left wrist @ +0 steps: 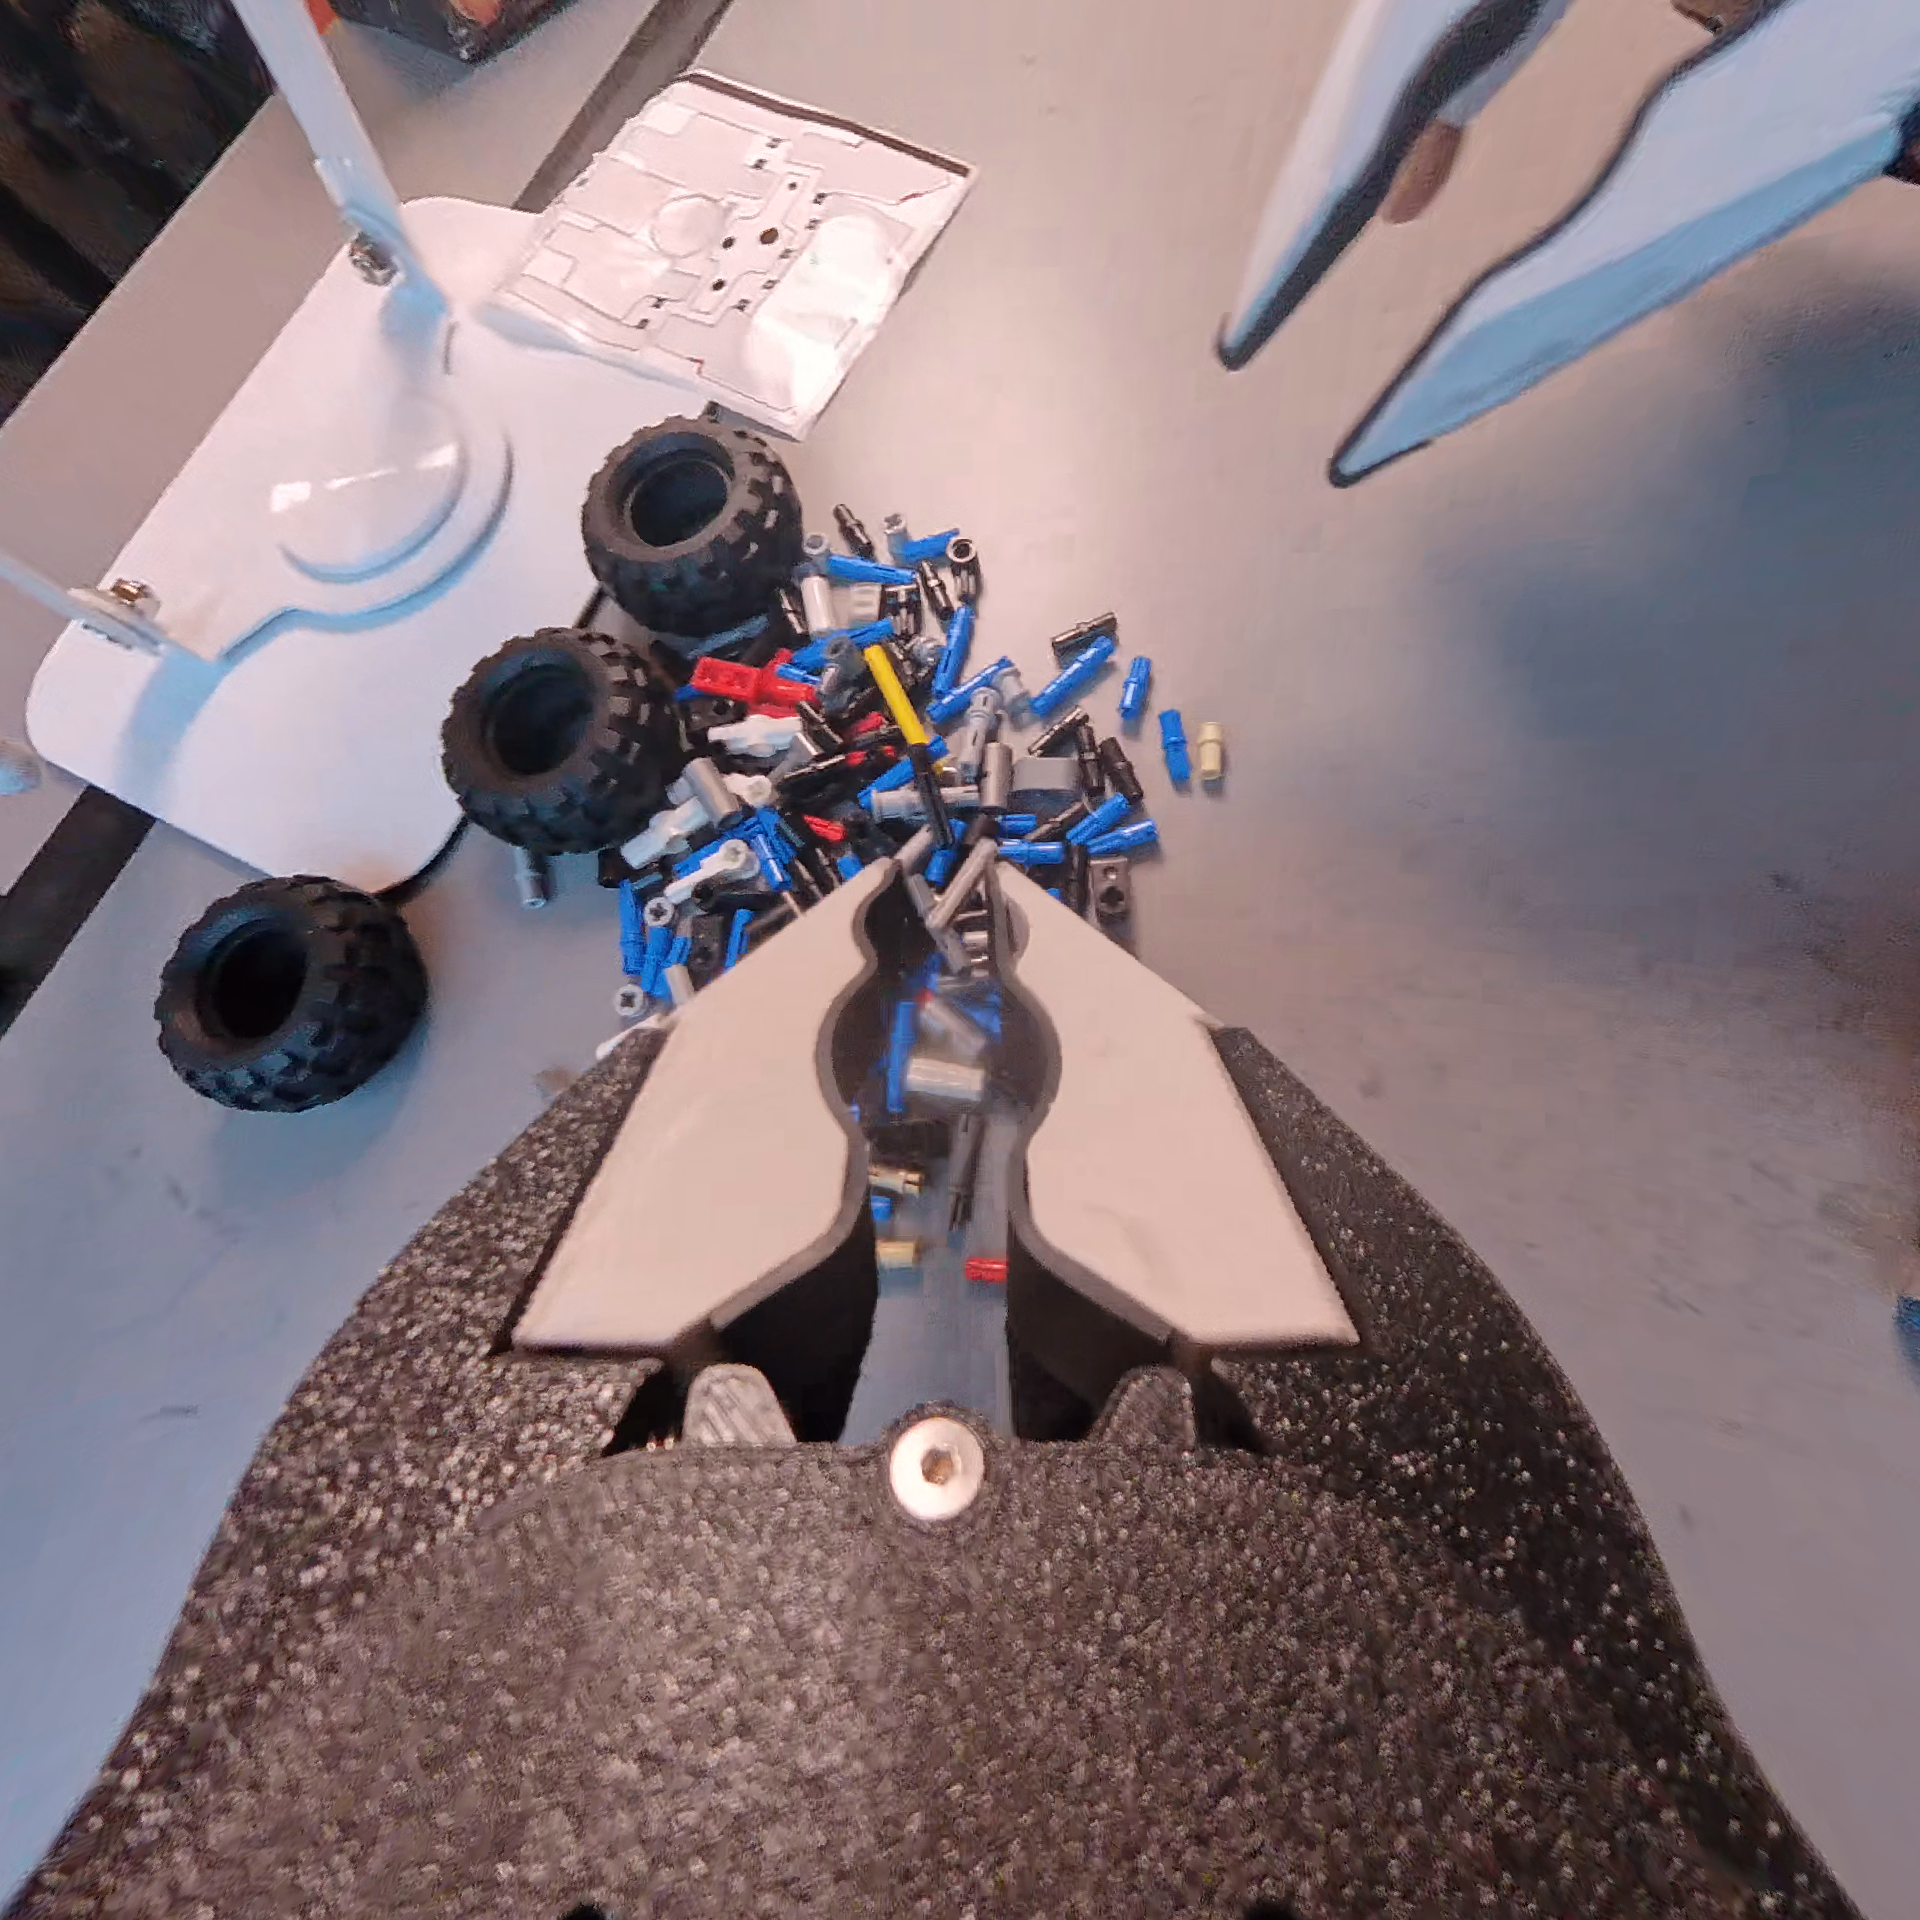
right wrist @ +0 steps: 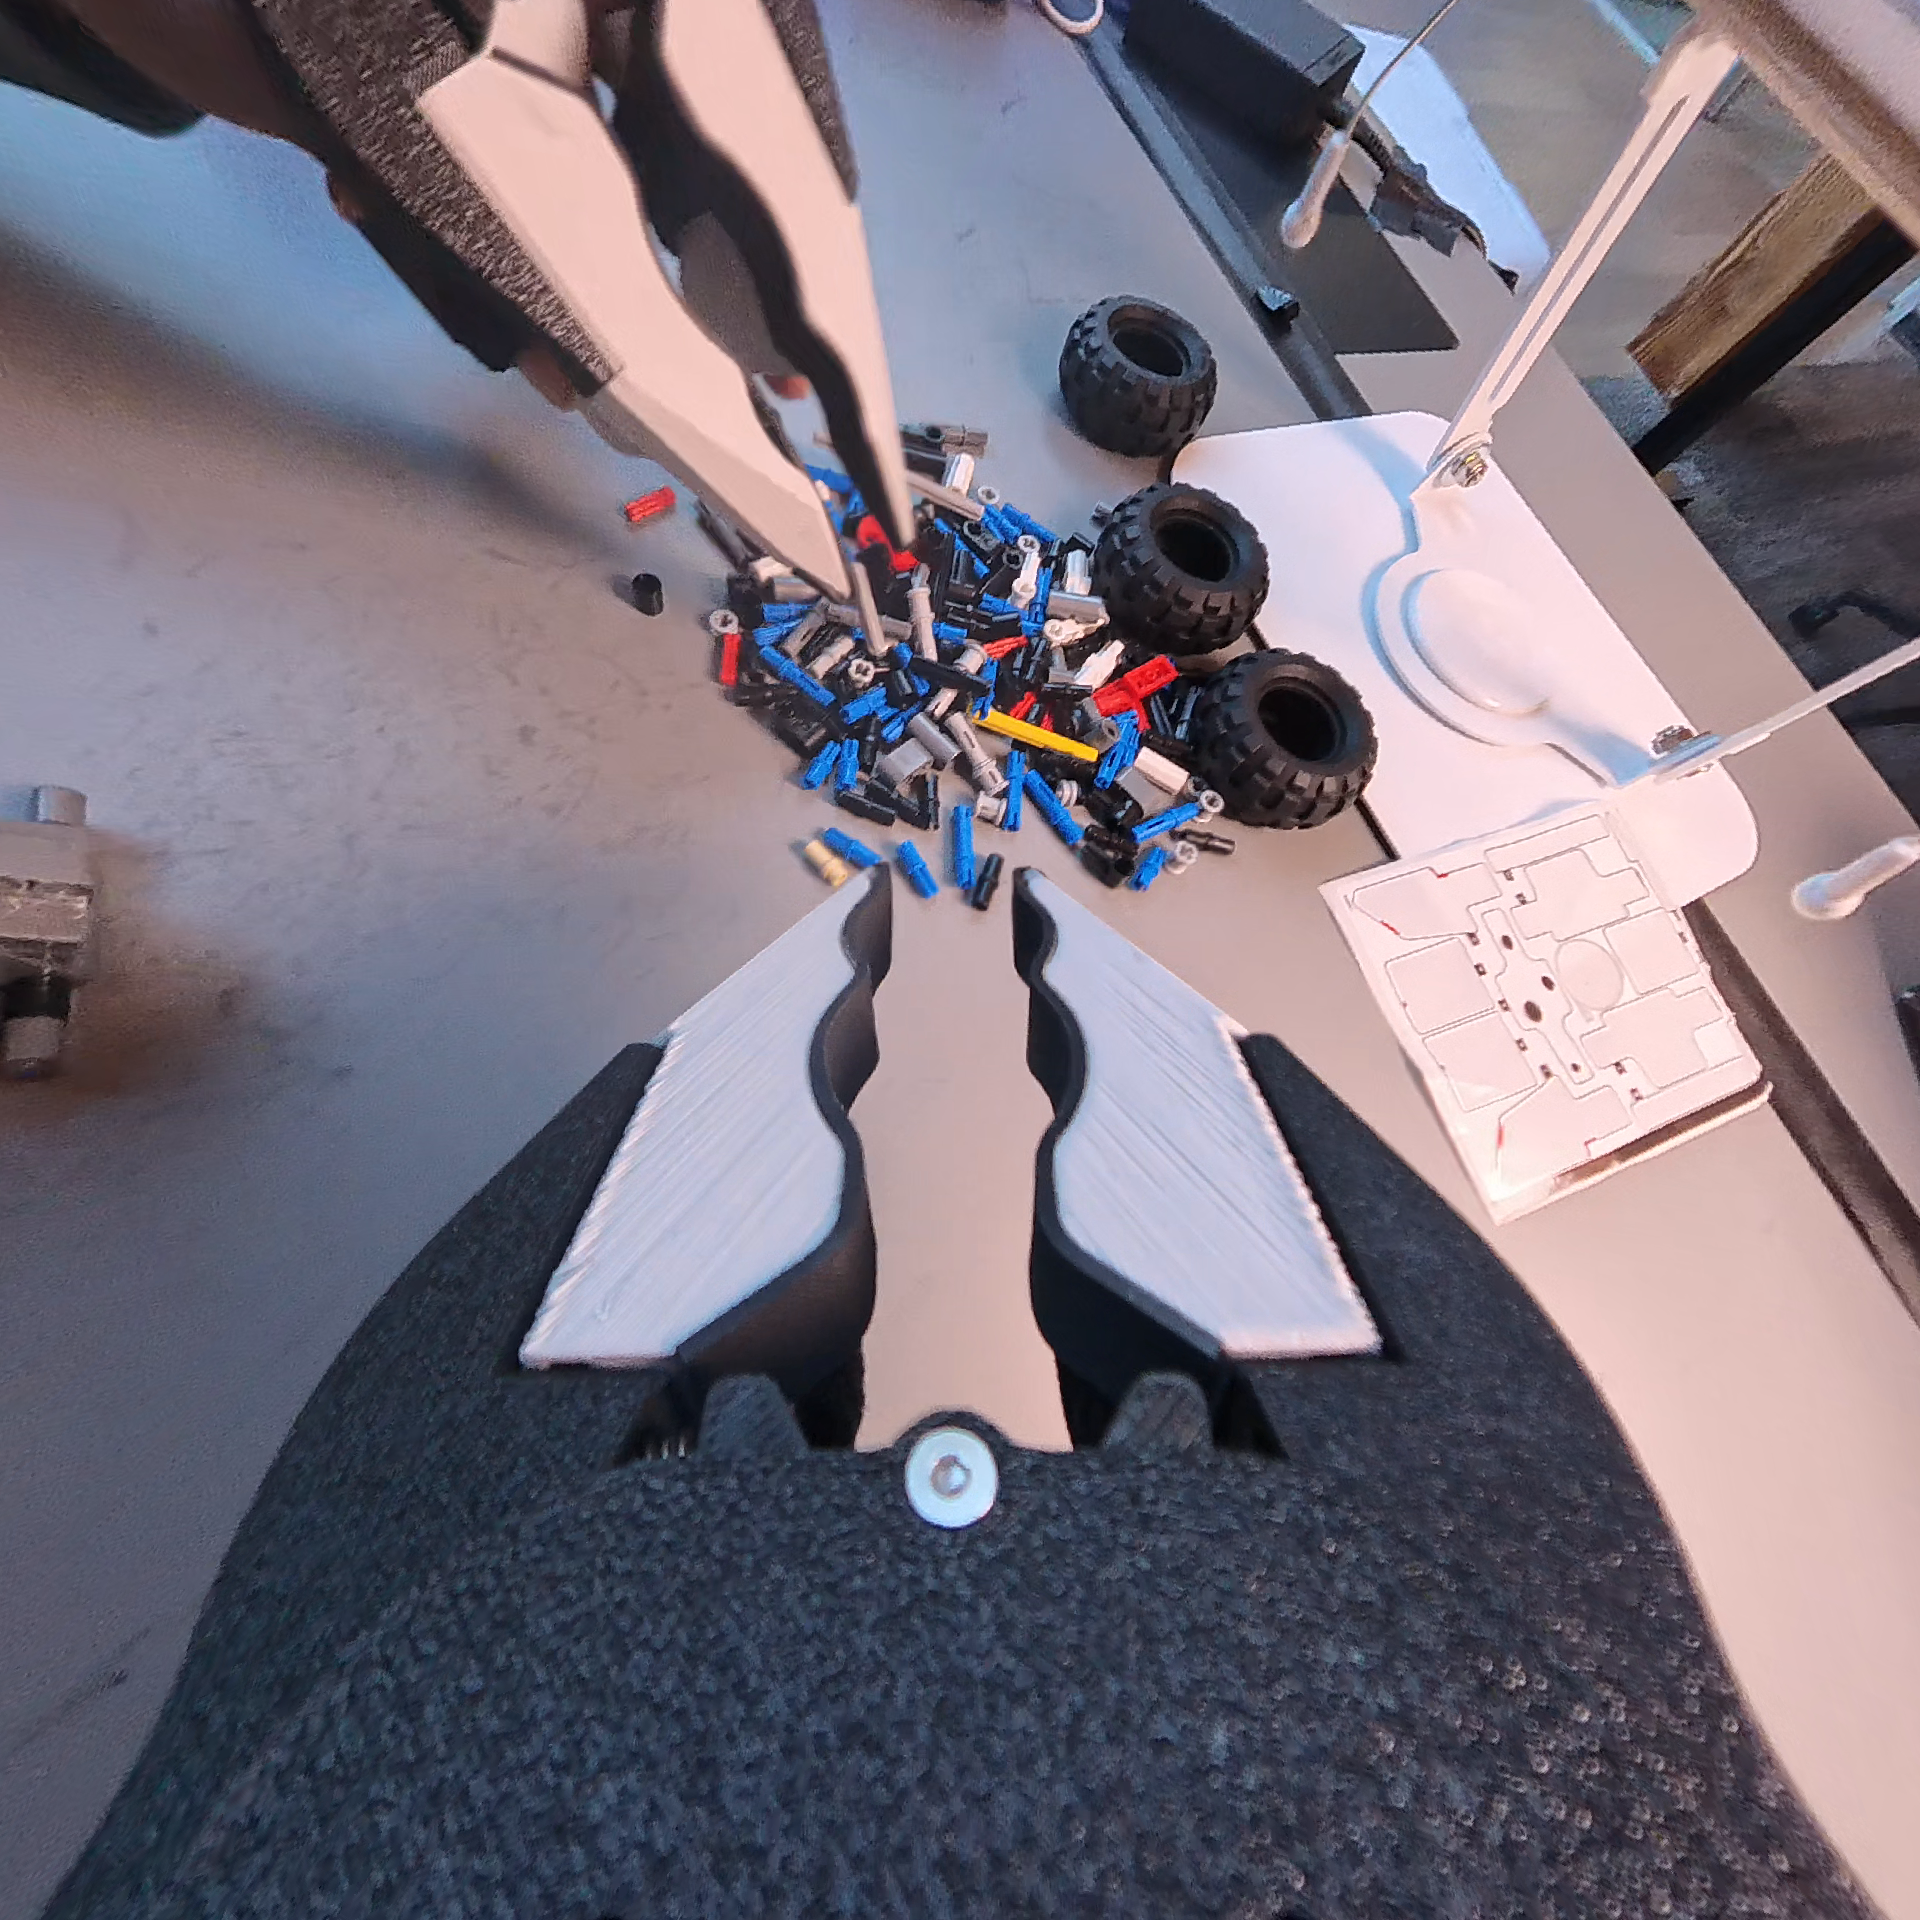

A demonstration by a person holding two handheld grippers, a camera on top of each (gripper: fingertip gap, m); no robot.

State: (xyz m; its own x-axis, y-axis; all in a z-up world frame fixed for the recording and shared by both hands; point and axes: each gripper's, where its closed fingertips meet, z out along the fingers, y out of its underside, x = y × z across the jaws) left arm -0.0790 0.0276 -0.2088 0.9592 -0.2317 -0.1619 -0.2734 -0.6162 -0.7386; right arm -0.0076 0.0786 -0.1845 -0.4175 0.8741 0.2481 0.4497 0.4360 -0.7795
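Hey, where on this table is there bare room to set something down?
Bare grey table lies on the far side of the parts pile from the tyres, and below the right gripper. It is crowded from the pile through the tyres to the white plate and the sheet.

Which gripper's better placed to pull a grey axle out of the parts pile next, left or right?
Left, likely. The left gripper has its tips down in the parts pile, nearly closed around a grey axle. The right gripper is open, short of the pile's near edge, empty.
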